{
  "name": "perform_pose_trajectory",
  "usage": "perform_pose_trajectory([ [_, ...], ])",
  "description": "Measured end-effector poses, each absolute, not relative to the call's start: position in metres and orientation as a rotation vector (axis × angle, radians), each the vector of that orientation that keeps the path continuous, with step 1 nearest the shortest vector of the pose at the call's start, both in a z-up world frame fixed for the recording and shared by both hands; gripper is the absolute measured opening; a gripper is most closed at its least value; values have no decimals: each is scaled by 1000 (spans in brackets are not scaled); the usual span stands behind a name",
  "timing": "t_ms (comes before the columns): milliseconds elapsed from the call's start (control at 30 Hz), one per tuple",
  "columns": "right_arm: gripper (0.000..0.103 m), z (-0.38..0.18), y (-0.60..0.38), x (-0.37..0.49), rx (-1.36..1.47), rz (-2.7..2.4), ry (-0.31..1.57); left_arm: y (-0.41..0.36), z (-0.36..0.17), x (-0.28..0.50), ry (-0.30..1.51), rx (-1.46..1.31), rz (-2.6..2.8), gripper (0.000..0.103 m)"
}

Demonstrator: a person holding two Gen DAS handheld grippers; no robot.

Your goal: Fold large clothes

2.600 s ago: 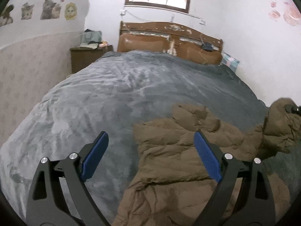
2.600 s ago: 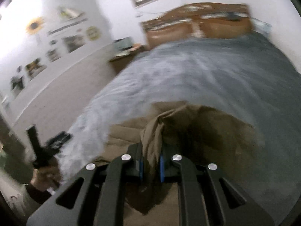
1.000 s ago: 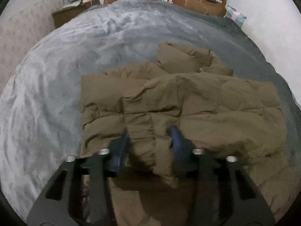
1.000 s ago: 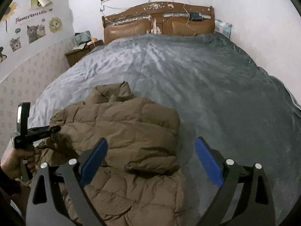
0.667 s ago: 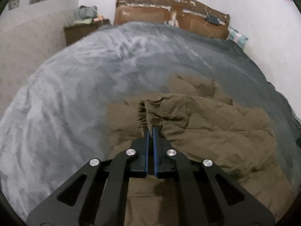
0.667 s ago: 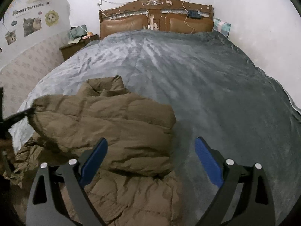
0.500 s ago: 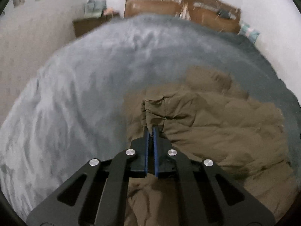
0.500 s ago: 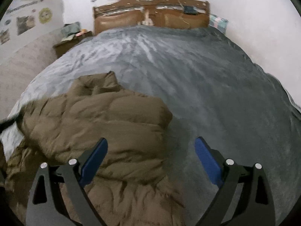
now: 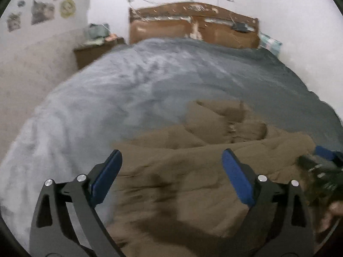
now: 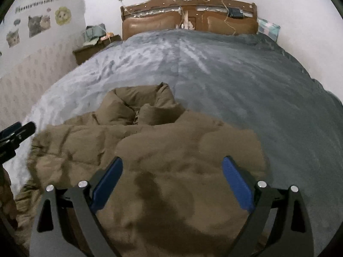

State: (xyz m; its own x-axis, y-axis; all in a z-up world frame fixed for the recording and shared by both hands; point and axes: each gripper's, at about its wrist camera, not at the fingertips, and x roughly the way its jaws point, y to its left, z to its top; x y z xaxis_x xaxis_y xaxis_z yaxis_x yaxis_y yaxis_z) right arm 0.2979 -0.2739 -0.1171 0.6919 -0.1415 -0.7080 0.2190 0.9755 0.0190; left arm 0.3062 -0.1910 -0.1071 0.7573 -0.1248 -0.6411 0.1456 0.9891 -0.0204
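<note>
— Left gripper (image 9: 171, 177) low in the frame, jaws opening with nothing pinched between them; the brown jacket (image 9: 203, 171) lies below on the grey bed (image 9: 150, 81).

— Right gripper (image 10: 172, 180) gapes wide, tilted down over it, touching nothing.

— Progress?

— Sides look folded inward; hood bunched at centre frame. I'd judge a final fold remains.

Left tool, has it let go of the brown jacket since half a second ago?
Yes. The left tool was clamped on a jacket fold; now it is opening, nothing pinched, and the brown jacket lies on the grey bedspread.
</note>
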Motion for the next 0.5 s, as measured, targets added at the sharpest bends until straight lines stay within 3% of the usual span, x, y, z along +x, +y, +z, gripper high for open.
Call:
perform_pose_trajectory([
  [200,101,-163,-278,324,51,-277,846,-195,-172,340,771,118,-30,100],
  [500,102,-191,-281,330,52,-273,894,-196,-199,360,855,129,-45,100],
])
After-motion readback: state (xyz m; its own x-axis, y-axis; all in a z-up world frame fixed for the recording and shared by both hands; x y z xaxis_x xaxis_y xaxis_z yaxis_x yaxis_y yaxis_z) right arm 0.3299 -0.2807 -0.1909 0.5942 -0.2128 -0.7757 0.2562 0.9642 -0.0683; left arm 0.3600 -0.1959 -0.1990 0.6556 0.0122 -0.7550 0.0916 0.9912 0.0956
